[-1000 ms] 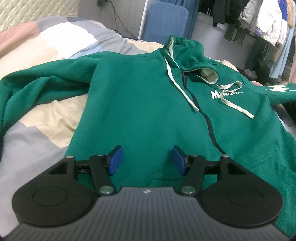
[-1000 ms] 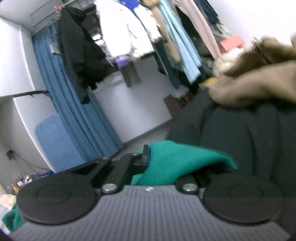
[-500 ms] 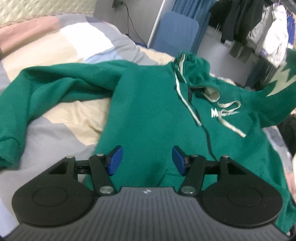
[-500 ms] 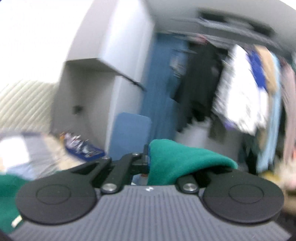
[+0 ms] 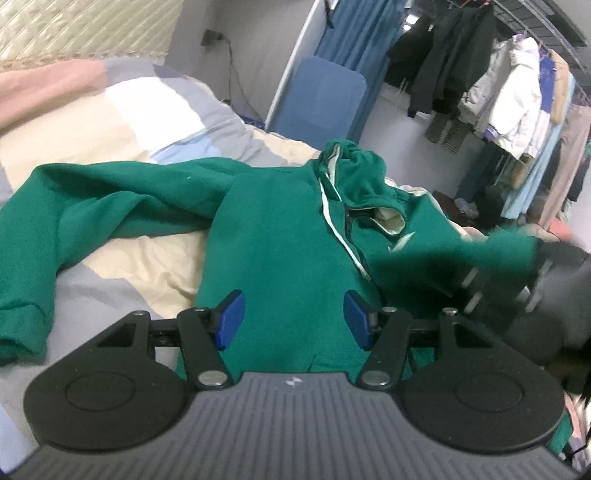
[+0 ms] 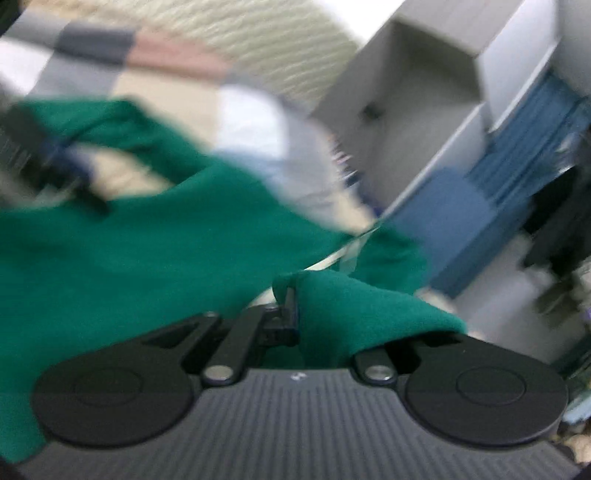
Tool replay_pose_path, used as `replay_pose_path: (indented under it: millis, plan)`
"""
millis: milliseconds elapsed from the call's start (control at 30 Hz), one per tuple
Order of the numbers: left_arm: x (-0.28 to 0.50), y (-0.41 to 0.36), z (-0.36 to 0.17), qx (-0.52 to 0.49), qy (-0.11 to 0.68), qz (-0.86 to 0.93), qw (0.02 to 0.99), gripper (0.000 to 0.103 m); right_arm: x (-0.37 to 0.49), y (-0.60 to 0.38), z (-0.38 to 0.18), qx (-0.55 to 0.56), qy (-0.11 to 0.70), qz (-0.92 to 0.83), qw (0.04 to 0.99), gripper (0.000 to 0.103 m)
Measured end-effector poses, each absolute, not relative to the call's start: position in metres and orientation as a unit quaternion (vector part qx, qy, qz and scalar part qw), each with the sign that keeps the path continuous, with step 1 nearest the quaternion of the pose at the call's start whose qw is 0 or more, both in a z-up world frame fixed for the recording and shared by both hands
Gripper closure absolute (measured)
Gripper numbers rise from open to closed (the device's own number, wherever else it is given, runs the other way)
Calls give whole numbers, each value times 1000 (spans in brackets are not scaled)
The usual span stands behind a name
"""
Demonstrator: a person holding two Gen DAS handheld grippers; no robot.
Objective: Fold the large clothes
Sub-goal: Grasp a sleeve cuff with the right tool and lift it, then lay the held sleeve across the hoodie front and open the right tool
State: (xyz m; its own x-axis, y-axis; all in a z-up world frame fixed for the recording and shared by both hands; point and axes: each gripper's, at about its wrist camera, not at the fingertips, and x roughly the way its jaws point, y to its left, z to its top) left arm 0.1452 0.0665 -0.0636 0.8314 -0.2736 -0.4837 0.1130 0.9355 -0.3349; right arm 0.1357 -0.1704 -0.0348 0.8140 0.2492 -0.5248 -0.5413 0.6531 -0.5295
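A green zip hoodie [image 5: 280,236] lies front up on the bed, hood at the far end, white drawstrings down its chest. Its left sleeve [image 5: 92,199] is spread out to the left. My left gripper [image 5: 293,319] is open and empty, hovering over the hoodie's lower front. My right gripper [image 6: 295,314] is shut on the green cuff of the right sleeve [image 6: 354,310]. In the left wrist view that sleeve [image 5: 461,254] is lifted and drawn across the hoodie's right chest, with the right gripper [image 5: 546,273] blurred behind it.
The bed has a patchwork cover [image 5: 122,107] in grey, cream, white and pink. A blue chair back [image 5: 321,99] stands beyond the bed. A rail of hanging coats [image 5: 506,99] fills the far right. A quilted headboard [image 5: 74,29] is at the far left.
My right gripper has swung the held sleeve from off the right side up and over onto the hoodie's chest. My left gripper has pulled back and risen a little, still open.
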Motion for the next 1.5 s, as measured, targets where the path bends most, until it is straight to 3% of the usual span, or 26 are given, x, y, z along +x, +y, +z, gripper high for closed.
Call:
replay_pose_path:
  millis: [133,167,233,367,433,467,867,1100,1167,1233,1333,1500]
  plan:
    - [148,64,-70,-142,276,-120,943,38,136,-164,-61,-306,259,209,892,90]
    - [149,63,-72,-144,277,-123,942,38,136,-164,-63,-292,275,208,892,85]
    - [152,64,-73,-151,279,-132,939,38,139,-172,-66,-255,304,216,892,59]
    - [157,60,-76,-154,277,-140,938,38,122,-185,-59,-188,338,220,896,47]
    - [158,59,-75,-155,276,-144,937,38,114,-191,-50,-164,346,218,898,30]
    - [157,58,-75,-154,274,-149,937,37,109,-195,-47,-150,349,209,901,28]
    - [139,22,-71,-111,271,-219,931,35,77,-270,6,31,326,125,937,27]
    - [136,-34,-68,-57,267,-249,929,35,107,-330,-10,166,334,70,925,29]
    - [137,-53,-67,-43,273,-247,929,35,120,-337,-17,184,339,69,920,37]
    - [137,-70,-67,-41,280,-258,924,35,130,-341,-21,193,339,63,919,57]
    - [134,-95,-69,-21,273,-263,925,35,148,-345,-30,206,345,64,913,76]
    - [135,-136,-85,66,264,-244,931,34,161,-347,-46,207,358,73,907,77]
